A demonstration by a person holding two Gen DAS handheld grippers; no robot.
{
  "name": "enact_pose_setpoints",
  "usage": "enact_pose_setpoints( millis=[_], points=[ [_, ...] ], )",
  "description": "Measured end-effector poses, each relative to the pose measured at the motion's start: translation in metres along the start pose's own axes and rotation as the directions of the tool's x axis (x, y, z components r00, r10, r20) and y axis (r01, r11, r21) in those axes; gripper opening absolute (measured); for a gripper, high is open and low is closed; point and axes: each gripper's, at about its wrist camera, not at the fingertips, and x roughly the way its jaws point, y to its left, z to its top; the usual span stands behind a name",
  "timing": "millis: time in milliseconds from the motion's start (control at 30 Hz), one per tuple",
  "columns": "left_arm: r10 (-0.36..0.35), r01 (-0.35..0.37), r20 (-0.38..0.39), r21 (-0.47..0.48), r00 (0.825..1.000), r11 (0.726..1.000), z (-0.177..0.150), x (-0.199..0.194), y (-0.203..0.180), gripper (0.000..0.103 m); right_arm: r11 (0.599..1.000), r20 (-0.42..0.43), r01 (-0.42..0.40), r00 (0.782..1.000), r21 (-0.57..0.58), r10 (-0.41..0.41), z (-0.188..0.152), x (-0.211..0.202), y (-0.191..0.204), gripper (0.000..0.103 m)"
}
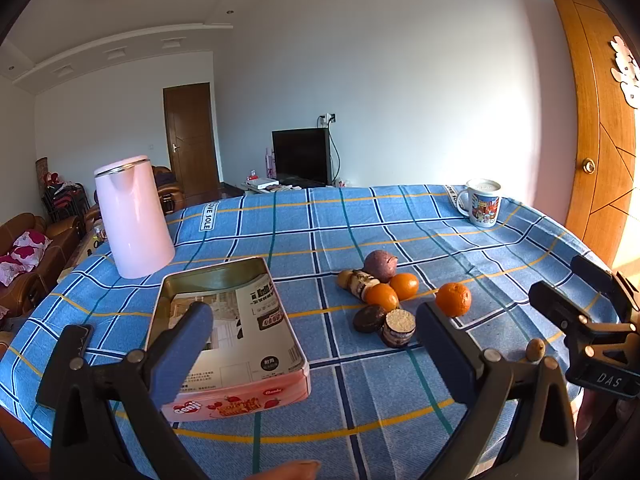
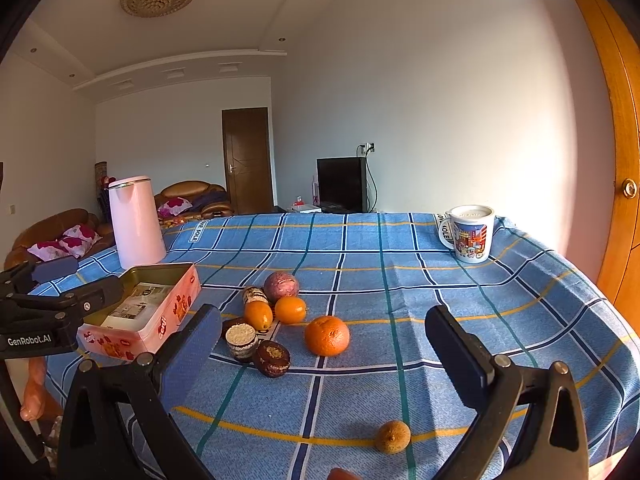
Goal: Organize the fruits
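Nearest to us, in the right wrist view, sits a small brown fruit (image 2: 393, 436) on the blue checked tabletop (image 2: 500, 300), between the spread fingers of the right hand-held gripper (image 2: 324, 356), which is released and grasps nothing. We see the left hand-held gripper (image 1: 314, 344) just as wide apart and empty, hovering over the near edge of the cloth. A pink tin box (image 1: 228, 332) lies open at the left, with printed paper inside it; its near-left corner is hidden behind one blue pad (image 1: 182, 354). To the right of the box the fruits gather in a loose cluster — a large orange (image 1: 453, 299) stands a little apart on the right, two smaller oranges (image 1: 392, 291) touch each other, and a purple round fruit (image 1: 380, 265) sits just behind them. A dark brown round fruit (image 1: 369, 318) and a cut piece with a pale face (image 1: 398, 328) lie nearest us in the cluster, touching. A brown-and-white elongated item (image 1: 360, 282) lies to the left of the small oranges; we cannot tell what it is. A pink kettle (image 1: 134, 216) stands far left, and a printed mug (image 1: 482, 202) far right — both well apart from the fruit.
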Motion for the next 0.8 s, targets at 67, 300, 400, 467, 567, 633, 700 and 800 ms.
enact_pose_setpoints(
  millis=[67,300,400,467,567,633,700,800],
  points=[
    [-0.001,0.001,0.000,0.000,1.000,1.000,-0.0002,0.0002,-0.0002,0.103,1.000,-0.002,-0.001,1.000,-0.001,0.001,-0.0005,0.0008,0.0008,0.102],
    [0.000,0.000,-0.001,0.001,1.000,1.000,-0.0004,0.0005,0.0000,0.103,1.000,-0.003,-0.004,1.000,-0.004,0.004,-0.0013,0.0009,0.0022,0.102],
    [-0.001,0.001,-0.003,0.001,1.000,1.000,-0.0010,0.0008,-0.0003,0.103,1.000,-0.003,-0.005,1.000,-0.003,0.005,-0.0013,0.0008,0.0022,0.102],
    [-0.001,0.001,-0.004,0.002,1.000,1.000,-0.0012,0.0008,-0.0005,0.103,1.000,-0.003,-0.005,1.000,-0.003,0.005,-0.0015,0.0007,0.0025,0.102],
    [-0.001,0.001,-0.005,0.002,1.000,1.000,-0.0019,0.0011,-0.0007,0.103,1.000,-0.004,-0.006,1.000,-0.003,0.006,-0.0015,0.0007,0.0025,0.102],
    [-0.001,0.001,-0.005,0.002,1.000,1.000,-0.0018,0.0011,-0.0008,0.103,1.000,-0.003,-0.004,1.000,-0.004,0.004,-0.0016,0.0008,0.0023,0.102],
    [-0.002,0.002,-0.006,0.002,1.000,1.000,-0.0030,0.0019,-0.0015,0.103,1.000,-0.004,-0.003,1.000,-0.004,0.003,-0.0022,0.0007,0.0019,0.102],
    [-0.002,0.002,-0.013,0.002,1.000,1.000,-0.0048,0.0053,-0.0034,0.103,1.000,-0.008,-0.001,1.000,-0.002,0.001,-0.0041,0.0020,-0.0003,0.102]
  ],
)
